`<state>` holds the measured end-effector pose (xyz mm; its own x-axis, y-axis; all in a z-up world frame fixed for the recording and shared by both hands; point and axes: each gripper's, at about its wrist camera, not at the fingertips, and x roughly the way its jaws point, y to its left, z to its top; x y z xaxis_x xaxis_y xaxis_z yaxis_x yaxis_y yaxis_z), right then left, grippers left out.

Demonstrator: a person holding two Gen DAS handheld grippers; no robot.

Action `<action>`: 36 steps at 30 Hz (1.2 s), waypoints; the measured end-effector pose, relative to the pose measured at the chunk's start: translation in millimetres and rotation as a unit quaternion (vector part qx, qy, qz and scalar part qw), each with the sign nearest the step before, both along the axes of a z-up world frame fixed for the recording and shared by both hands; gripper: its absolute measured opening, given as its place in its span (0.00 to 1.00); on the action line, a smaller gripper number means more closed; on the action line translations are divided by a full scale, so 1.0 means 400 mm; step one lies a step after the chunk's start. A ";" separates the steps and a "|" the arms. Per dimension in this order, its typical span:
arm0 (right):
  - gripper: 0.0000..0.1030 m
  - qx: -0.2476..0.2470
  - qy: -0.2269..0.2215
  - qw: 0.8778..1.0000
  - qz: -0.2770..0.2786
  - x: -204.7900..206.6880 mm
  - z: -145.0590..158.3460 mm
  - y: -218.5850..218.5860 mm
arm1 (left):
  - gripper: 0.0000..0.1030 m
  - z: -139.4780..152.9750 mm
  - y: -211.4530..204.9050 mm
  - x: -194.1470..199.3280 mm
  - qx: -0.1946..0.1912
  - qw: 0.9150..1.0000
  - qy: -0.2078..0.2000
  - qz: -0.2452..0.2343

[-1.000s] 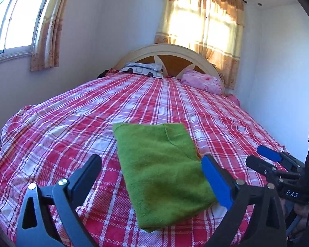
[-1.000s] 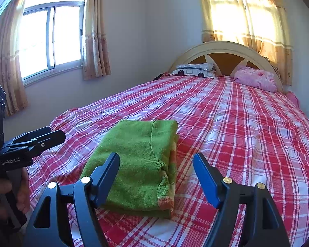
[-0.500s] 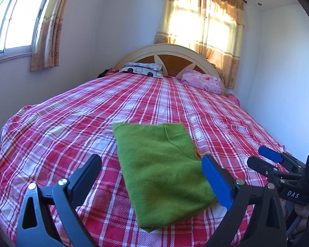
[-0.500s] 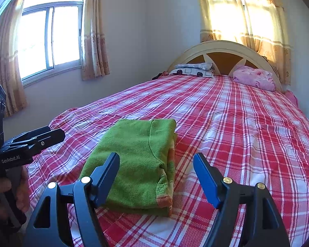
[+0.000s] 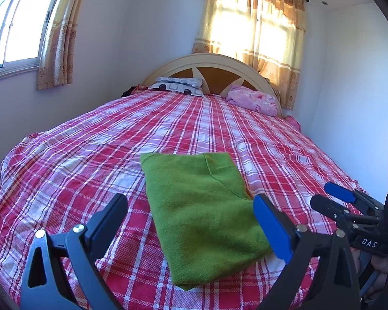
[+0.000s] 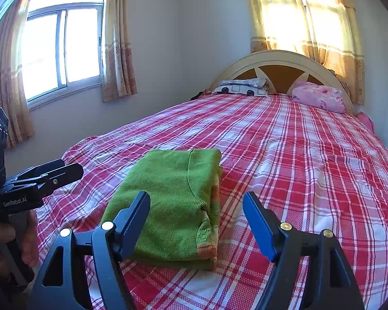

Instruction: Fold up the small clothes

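A folded green knit garment (image 5: 201, 206) (image 6: 173, 201) with orange trim lies flat on the red plaid bedspread (image 5: 90, 155) near the foot of the bed. My left gripper (image 5: 191, 222) hovers just in front of it, open, with nothing between its fingers. The right gripper (image 6: 196, 219) is also open and holds nothing, standing at the garment's near right corner. Each gripper shows at the edge of the other's view: the right one (image 5: 336, 201) and the left one (image 6: 59, 170), with a hand (image 6: 10, 242) on the handle.
A patterned pillow (image 5: 178, 85) and a pink bundle (image 5: 253, 100) lie against the curved headboard (image 5: 212, 62). Walls close in on both sides, and curtained windows (image 6: 62, 46) sit at the left and behind the headboard.
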<state>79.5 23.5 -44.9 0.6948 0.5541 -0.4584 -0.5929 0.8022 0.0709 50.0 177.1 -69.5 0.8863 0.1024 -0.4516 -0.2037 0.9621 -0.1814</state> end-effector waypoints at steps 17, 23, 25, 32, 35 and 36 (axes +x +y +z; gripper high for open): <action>0.73 0.012 -0.020 1.000 -0.007 -0.012 0.018 0.002 | 1.00 0.021 0.005 -0.004 0.033 0.999 -0.005 0.022; 0.73 0.013 -0.021 1.000 -0.005 -0.016 0.019 0.005 | 1.00 0.034 0.029 -0.011 0.042 0.998 -0.011 0.049; 0.73 0.012 -0.021 1.000 -0.004 -0.017 0.018 0.006 | 1.00 0.039 0.038 -0.014 0.048 0.997 -0.015 0.055; 0.73 0.010 -0.021 1.000 0.004 -0.020 0.018 0.016 | 1.00 0.047 0.069 -0.026 0.047 0.996 -0.024 0.068; 0.73 0.008 -0.021 1.000 0.007 -0.022 0.017 0.020 | 1.00 0.046 0.070 -0.025 0.050 0.996 -0.026 0.067; 0.73 0.007 -0.022 1.000 0.007 -0.022 0.017 0.021 | 1.00 0.046 0.067 -0.024 0.052 0.996 -0.027 0.065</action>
